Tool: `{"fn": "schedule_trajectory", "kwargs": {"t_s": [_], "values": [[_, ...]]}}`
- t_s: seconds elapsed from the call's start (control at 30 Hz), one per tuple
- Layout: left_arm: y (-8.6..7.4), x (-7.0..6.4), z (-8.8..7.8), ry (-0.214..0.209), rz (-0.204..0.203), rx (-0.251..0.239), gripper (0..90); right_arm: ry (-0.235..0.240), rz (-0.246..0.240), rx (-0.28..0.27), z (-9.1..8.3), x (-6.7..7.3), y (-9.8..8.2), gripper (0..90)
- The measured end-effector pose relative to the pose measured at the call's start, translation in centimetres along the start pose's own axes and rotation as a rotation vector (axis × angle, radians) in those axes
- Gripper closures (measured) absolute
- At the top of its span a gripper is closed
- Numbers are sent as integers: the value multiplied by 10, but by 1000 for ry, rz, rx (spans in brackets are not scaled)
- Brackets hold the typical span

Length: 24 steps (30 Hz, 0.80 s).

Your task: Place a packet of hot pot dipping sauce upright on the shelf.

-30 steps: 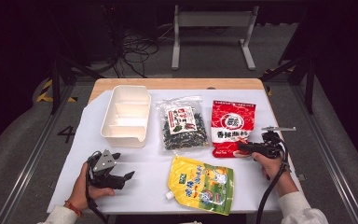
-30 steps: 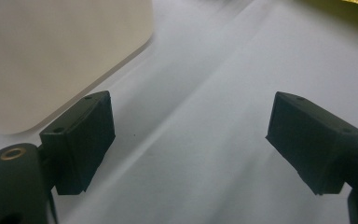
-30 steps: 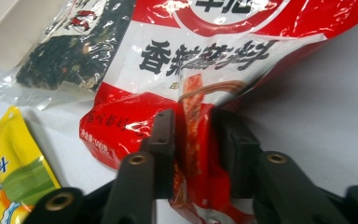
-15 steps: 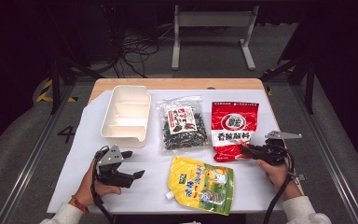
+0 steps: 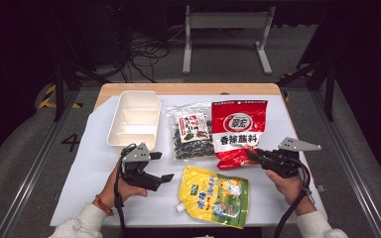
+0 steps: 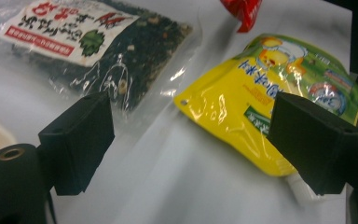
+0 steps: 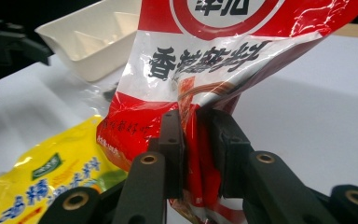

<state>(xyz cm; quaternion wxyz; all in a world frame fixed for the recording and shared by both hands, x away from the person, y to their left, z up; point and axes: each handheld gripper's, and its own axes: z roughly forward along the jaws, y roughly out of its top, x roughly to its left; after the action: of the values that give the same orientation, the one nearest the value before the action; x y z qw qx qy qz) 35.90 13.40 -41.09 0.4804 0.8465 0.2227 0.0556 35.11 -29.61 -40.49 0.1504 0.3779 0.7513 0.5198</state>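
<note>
Jaws of the right gripper point(image 7: 193, 140) were clamped on the lower edge of the red packet point(image 5: 238, 131), its near end lifted off the white table cover point(image 5: 94, 168). Left gripper point(image 6: 191, 140) stood wide open, nothing between, above the cover with the yellow pouch point(image 5: 214, 195) and seaweed bag point(image 5: 191, 131) just ahead; white tray point(image 5: 134, 121) beyond.

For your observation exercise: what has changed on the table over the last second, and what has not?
The left hand-held gripper moved up toward the tray, open. The right hand-held gripper pinched the red packet and lifted its near edge. Seaweed bag and yellow pouch stayed put.
</note>
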Motion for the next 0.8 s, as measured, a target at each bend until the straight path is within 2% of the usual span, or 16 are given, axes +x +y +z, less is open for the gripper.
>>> {"fn": "schedule_trajectory", "kwargs": {"t_s": [0.1,0.23,0.37,0.6,0.73,0.8], "values": [[8,1,6,-19,-18,-31,138,35,-34,-5,6,15,3,755],[16,1,15,-13,-30,-52,139,80,-69,-1,16,33,5,755],[22,1,22,-36,-59,-69,124,123,-108,0,27,50,5,754],[27,-1,32,-60,-53,-77,145,178,-155,-4,40,72,6,754],[31,-4,37,-85,-30,-76,213,195,-170,-1,48,79,6,754],[32,-6,41,-70,-26,-64,238,203,-178,-2,50,82,6,754]]}}
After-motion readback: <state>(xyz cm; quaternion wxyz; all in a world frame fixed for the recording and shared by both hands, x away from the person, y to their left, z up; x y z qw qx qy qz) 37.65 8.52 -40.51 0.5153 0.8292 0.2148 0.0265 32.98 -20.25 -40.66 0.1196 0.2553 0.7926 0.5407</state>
